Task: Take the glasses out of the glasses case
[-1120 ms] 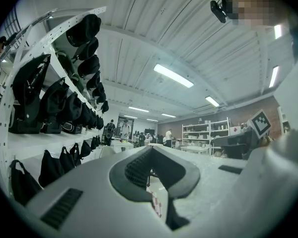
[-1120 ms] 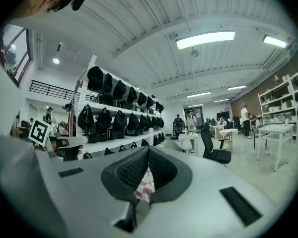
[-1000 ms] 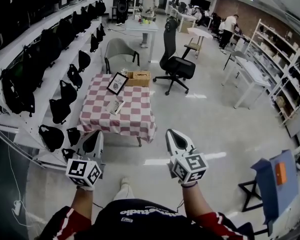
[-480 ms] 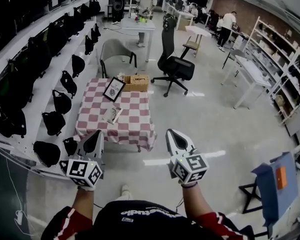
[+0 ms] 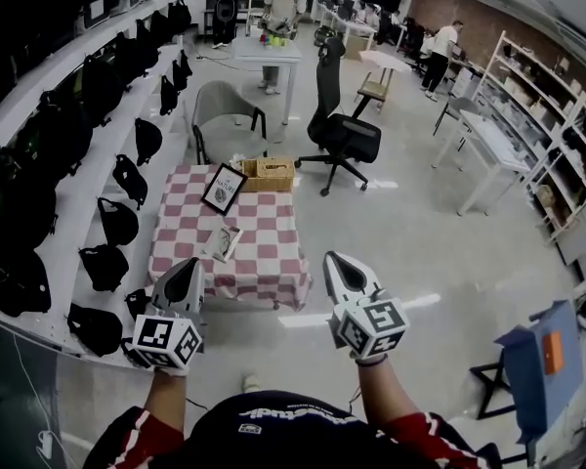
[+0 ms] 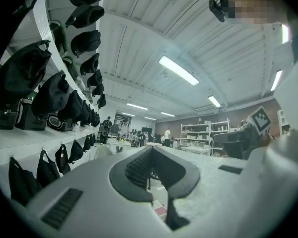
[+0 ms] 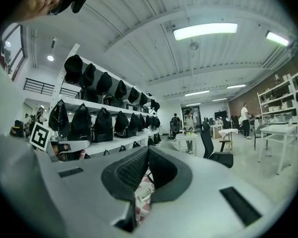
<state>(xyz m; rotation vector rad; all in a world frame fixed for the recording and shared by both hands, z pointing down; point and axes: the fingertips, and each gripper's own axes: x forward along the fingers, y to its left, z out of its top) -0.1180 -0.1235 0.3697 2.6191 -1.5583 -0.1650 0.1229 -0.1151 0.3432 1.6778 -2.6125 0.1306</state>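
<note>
My left gripper (image 5: 188, 268) and right gripper (image 5: 338, 262) hang before me, jaws pressed together on nothing. Beyond them the checkered desk (image 5: 269, 233) looms closer than a second ago (the shelves slid past too). The glasses case (image 5: 222, 243) lies on its left half.

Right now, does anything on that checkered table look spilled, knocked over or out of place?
Nothing stands out. On the checkered table, the framed picture, the basket and the pale case all sit undisturbed; it is too far to see finer damage.
</note>
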